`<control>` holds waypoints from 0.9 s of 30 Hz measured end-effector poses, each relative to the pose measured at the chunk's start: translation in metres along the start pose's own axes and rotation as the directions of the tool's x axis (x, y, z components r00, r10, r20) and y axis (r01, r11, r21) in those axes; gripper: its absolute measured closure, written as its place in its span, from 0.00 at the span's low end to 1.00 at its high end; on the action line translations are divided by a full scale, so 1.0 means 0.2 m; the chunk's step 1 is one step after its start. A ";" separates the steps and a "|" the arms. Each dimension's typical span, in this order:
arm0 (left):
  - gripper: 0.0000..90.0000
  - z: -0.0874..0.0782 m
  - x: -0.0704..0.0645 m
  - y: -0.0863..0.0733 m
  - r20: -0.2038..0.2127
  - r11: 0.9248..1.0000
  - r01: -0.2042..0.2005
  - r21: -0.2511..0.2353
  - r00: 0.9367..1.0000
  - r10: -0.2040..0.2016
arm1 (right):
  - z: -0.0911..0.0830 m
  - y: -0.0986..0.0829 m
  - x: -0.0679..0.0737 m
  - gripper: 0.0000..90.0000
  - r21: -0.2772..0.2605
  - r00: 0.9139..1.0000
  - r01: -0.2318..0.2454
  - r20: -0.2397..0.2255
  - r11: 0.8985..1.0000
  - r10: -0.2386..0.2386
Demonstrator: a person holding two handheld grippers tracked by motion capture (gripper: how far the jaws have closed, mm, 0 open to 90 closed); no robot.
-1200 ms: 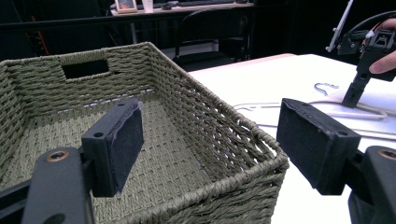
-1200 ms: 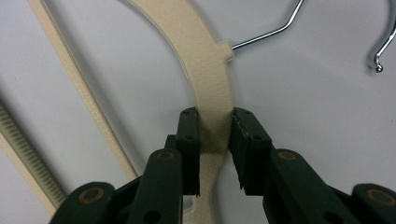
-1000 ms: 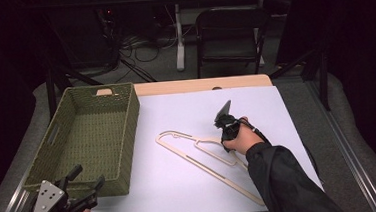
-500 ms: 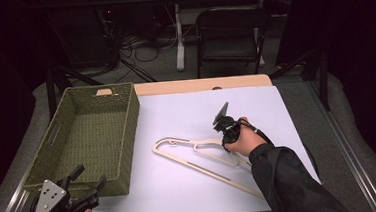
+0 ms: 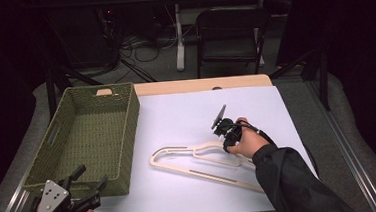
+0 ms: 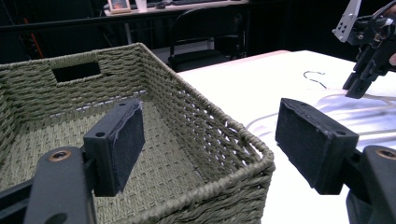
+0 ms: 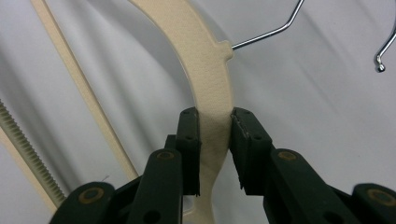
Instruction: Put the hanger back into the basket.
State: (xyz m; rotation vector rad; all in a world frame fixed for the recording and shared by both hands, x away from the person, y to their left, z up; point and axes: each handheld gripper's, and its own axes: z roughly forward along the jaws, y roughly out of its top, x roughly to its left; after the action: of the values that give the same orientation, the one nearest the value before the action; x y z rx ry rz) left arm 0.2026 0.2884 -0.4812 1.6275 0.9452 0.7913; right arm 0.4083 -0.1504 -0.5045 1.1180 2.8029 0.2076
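From above, we see the hanger (image 5: pixel 200 160) on the white table (image 5: pixel 176 117), the right gripper (image 5: pixel 227 142) on its neck. Our left gripper (image 6: pixel 210 140) gapes released beside the basket (image 6: pixel 196 126). Our right gripper's jaws clench the hanger's neck.
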 end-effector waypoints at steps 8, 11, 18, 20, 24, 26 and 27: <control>0.27 0.01 -0.03 0.02 0.042 0.999 0.037 -0.003 0.998 -0.037 | -0.03 -0.02 0.05 0.82 -0.023 0.993 0.116 0.009 0.993 -0.116; 0.27 0.02 -0.05 0.03 0.060 0.999 0.038 0.008 0.997 -0.038 | -0.03 -0.03 0.05 0.82 -0.021 0.987 0.156 0.036 0.988 -0.155; 0.27 0.05 -0.09 0.07 0.101 0.999 0.034 0.033 0.994 -0.038 | -0.04 -0.05 0.04 0.82 -0.066 0.976 0.214 0.053 0.974 -0.211; 0.28 0.05 -0.10 0.07 0.108 0.999 0.030 0.034 0.994 -0.033 | -0.04 -0.06 0.04 0.82 -0.073 0.971 0.236 0.053 0.969 -0.233; 0.29 0.07 -0.12 0.10 0.128 0.999 0.010 0.049 0.992 -0.017 | -0.05 -0.07 0.04 0.82 -0.086 0.958 0.284 0.072 0.955 -0.279; 0.30 0.09 -0.13 0.10 0.132 0.999 0.010 0.049 0.991 -0.016 | -0.05 -0.07 0.04 0.82 -0.100 0.949 0.313 0.072 0.945 -0.307; 0.30 0.10 -0.14 0.11 0.138 0.998 0.010 0.055 0.990 -0.017 | -0.05 -0.08 0.04 0.82 -0.100 0.946 0.320 0.078 0.942 -0.313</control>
State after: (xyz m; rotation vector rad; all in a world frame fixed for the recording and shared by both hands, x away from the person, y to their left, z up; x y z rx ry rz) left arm 0.2114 0.2516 -0.4657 1.6979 0.8841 0.6392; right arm 0.3901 -0.1565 -0.4975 0.6250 2.8242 0.2875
